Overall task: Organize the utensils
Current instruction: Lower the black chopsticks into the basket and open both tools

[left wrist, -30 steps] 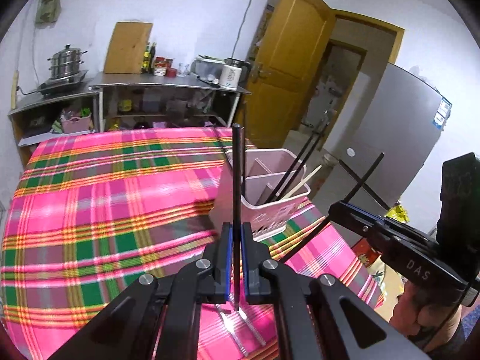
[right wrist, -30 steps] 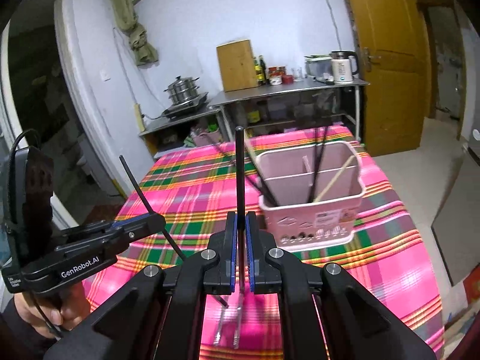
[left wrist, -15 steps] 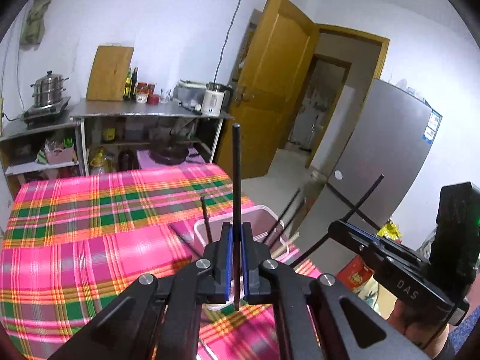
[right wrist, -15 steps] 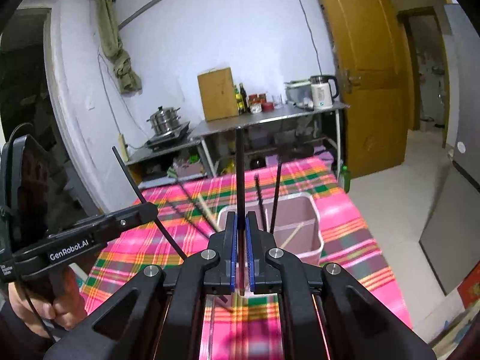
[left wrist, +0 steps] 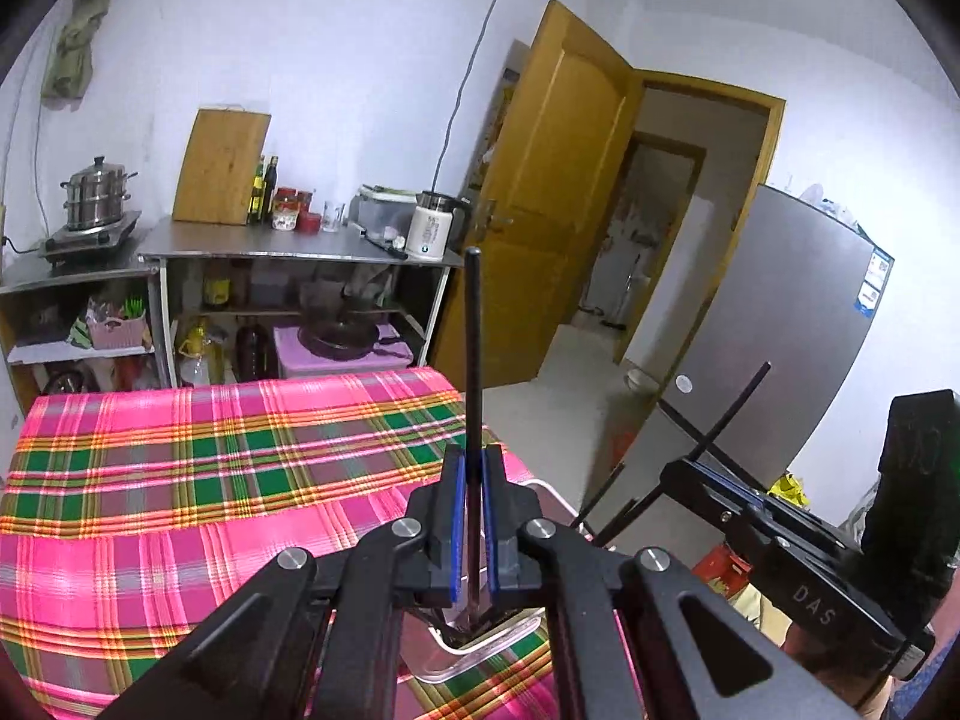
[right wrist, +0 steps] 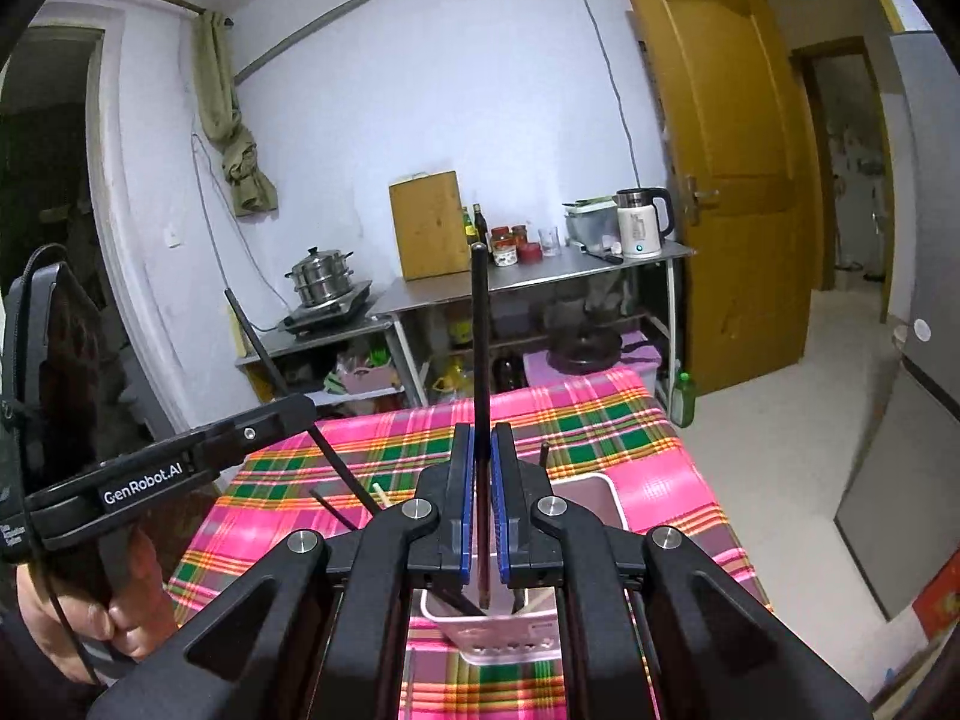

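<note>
- Chopsticks are sitting one in each claw: the left gripper (left wrist: 472, 516) is pinching a black chopstick (left wrist: 473, 360) between pads pressed nearly together, and the right gripper (right wrist: 482, 510) is clamping its own black chopstick (right wrist: 480, 348) the same way.
- Each stick is standing along its claw's pointing line, long axis running up and away from the camera, top end free, lower end passing down between the pads.
- Sitting directly below and just ahead of both claws is the pink utensil holder (right wrist: 591, 489) on the plaid tablecloth (left wrist: 180, 450), so the coming move, by my judgement, is turning on lowering each stick tip-down into that opening rather than travelling sideways.
- Neither hand is looking clearly nearer; both are hanging over the holder, the left gripper (right wrist: 180, 462) appearing beside the right one.
- Right wrist view is showing what the left one is not: the holder's perforated front wall, a pale wooden chopstick (right wrist: 380, 495) and dark ones already leaning inside, plus the person's hand (right wrist: 90, 618) on the left handle.
- Left wrist view is showing only the holder's pale rim (left wrist: 480, 657) under its claw, but it is catching the right gripper (left wrist: 678, 474) with its stick angled toward the refrigerator (left wrist: 780, 348).
</note>
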The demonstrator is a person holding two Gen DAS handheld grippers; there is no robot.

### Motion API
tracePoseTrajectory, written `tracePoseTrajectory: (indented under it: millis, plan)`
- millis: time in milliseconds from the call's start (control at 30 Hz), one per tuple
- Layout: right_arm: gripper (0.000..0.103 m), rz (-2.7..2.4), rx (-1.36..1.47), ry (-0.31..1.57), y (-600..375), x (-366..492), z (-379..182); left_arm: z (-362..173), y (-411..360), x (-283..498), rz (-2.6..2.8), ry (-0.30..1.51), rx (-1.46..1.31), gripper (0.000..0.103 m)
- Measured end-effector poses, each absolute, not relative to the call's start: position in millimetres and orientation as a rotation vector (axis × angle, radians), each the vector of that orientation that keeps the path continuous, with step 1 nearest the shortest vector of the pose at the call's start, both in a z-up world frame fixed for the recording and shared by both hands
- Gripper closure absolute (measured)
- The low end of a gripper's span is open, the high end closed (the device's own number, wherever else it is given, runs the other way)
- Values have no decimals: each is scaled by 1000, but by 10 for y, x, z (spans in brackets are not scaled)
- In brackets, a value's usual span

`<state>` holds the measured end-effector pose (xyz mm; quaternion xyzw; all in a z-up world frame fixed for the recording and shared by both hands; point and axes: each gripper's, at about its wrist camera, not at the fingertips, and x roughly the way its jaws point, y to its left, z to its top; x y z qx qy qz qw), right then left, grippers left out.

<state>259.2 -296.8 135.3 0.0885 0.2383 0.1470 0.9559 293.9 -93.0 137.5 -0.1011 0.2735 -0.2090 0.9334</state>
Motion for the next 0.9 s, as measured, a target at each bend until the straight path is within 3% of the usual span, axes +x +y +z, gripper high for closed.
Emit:
tracePoseTrajectory:
  millis: [500, 900]
  plan:
    - [97, 286, 160, 611, -2871, 2774, 753, 806, -1028, 3048, -419, 648, -154, 97]
    - [96, 284, 179, 657, -2900, 2766, 622, 741, -989, 3007, -402, 669, -145, 95]
